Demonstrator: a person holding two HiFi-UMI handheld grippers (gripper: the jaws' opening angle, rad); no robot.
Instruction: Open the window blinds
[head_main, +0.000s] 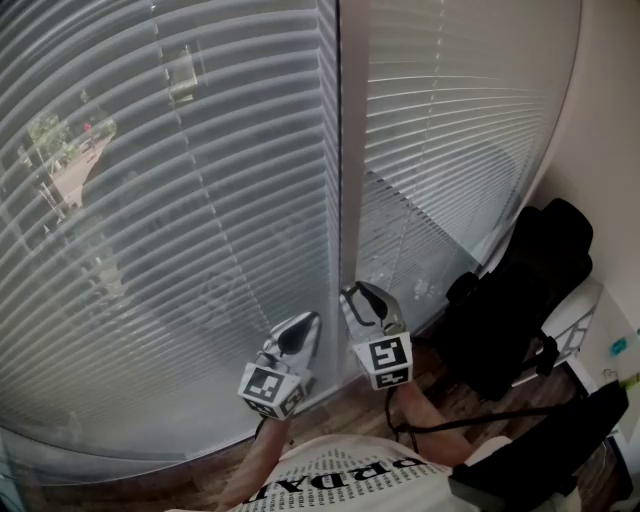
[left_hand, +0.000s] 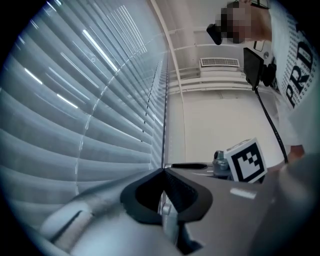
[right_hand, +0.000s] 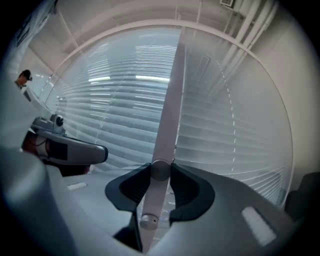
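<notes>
Right gripper (right_hand: 160, 171) jaws clamp the wand (right_hand: 168, 110); left gripper (left_hand: 163, 171) jaws closed on nothing.
Right jaws pinch the pale wand at its round joint; the wand hangs tilted in front of the window blinds (head_main: 200, 250). Left gripper sits just beside the right one, jaw tips together. Both are low at the frame post (head_main: 350, 150) between the two lowered blinds. Black bag (head_main: 520, 300) on the floor by the right wall.

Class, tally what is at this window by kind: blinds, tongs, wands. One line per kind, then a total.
Blinds: 2, left blind and right blind
Tongs: 2, left tongs and right tongs
Tilt wand: 1
Total: 5
</notes>
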